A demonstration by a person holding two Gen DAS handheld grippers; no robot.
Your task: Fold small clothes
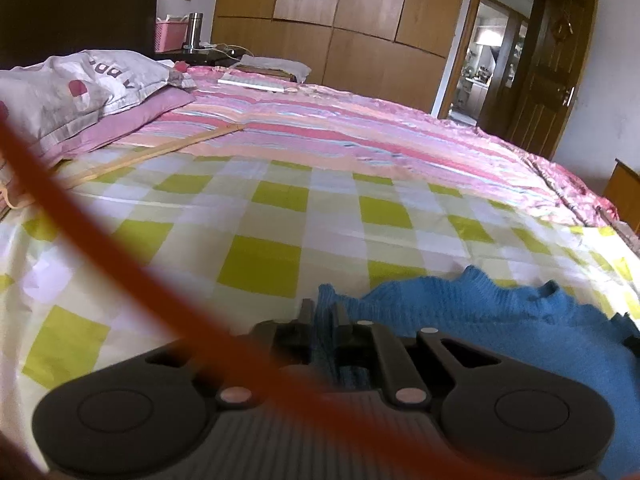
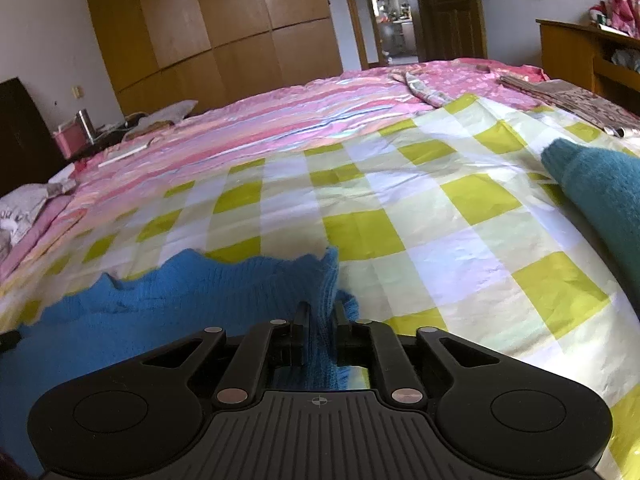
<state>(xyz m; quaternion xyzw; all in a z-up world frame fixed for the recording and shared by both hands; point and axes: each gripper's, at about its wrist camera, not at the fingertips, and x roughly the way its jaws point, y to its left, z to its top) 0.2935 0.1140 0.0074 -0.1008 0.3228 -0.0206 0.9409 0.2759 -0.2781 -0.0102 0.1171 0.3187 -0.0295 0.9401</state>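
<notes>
My left gripper [image 1: 324,314] is clamped on the left corner of a blue knitted sweater [image 1: 500,320] lying on the green-and-white checked sheet [image 1: 280,208]. My right gripper [image 2: 322,312] pinches its right corner. Further right, a darker teal sleeve [image 2: 600,184] rests on the sheet.

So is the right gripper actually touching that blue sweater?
Touching. The right wrist view shows the right gripper shut on a fold of the blue sweater.
</notes>
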